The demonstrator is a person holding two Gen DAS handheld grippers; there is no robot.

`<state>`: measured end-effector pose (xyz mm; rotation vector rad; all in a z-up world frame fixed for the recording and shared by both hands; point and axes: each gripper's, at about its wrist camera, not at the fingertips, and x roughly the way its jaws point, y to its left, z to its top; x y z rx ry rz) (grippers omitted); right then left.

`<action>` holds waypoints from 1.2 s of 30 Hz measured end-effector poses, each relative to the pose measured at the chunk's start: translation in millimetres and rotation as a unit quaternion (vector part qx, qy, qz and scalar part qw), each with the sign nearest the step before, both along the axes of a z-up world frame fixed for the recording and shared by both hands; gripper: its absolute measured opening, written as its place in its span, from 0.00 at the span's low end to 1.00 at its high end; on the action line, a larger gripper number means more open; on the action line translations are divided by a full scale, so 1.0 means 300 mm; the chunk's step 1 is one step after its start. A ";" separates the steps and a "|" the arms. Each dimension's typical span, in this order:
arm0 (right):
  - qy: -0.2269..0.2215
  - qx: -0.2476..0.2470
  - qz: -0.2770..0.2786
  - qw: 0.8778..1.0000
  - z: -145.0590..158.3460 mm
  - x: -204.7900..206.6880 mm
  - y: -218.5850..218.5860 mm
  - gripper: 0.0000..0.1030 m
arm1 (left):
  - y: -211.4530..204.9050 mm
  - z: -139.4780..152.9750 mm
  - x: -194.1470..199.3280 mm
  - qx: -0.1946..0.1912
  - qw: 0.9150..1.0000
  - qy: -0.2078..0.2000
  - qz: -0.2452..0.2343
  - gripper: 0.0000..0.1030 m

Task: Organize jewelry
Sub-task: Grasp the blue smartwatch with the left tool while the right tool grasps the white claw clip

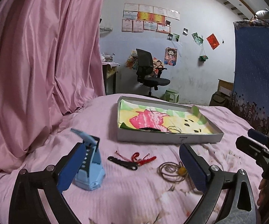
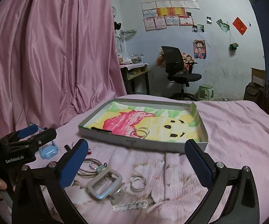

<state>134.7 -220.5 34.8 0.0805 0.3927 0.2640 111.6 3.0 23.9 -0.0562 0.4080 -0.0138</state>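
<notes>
Pink bedspread [image 2: 237, 130]; silver bangle [image 2: 138, 183] between wide-apart right hand-held gripper [image 2: 137, 162] fingers, untouched; tray [image 2: 153, 145] beyond

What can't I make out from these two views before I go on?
- Cord necklace: left view, right-hand finger covers its end.
- Black piece in the tray: both views, near wall cuts it off.
- Clear clip: right view, motion-blurred.
- Writing on wall certificates: too small.
</notes>
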 end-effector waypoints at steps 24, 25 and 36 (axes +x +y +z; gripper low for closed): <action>0.028 -0.053 0.059 0.996 -0.091 -0.046 0.097 0.98 | 0.147 -0.096 -0.002 -0.032 0.995 0.079 0.047 0.98; 0.035 -0.056 0.064 0.996 -0.098 -0.039 0.102 0.98 | 0.152 -0.103 0.008 -0.034 0.994 0.089 0.049 0.98; 0.110 -0.061 0.111 0.986 -0.165 0.042 0.149 0.98 | 0.199 -0.164 0.074 -0.066 0.986 0.144 0.048 0.98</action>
